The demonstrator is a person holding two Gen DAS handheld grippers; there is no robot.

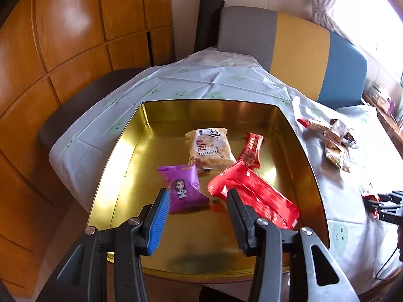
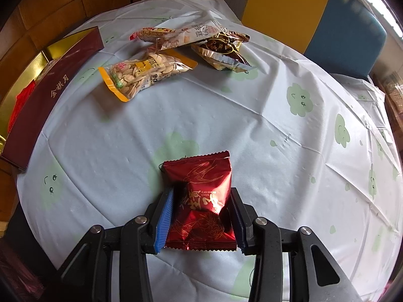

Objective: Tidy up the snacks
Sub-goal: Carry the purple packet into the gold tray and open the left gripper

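In the left wrist view, a gold tin box (image 1: 121,156) holds a purple packet (image 1: 182,187), a beige packet (image 1: 209,148), a small red packet (image 1: 252,149) and a large red packet (image 1: 254,196). My left gripper (image 1: 197,198) is open and empty above the box, over the purple and large red packets. In the right wrist view, my right gripper (image 2: 201,206) is shut on a dark red snack packet (image 2: 201,201), just above the tablecloth. The right gripper also shows at the right edge of the left wrist view (image 1: 388,206).
A pile of snacks lies at the far side of the table: a seed bag (image 2: 141,73), a long cracker packet (image 2: 176,35) and gold-brown packets (image 2: 221,50). The box's maroon wall (image 2: 50,93) stands at the left. A striped chair (image 1: 302,52) is behind the table.
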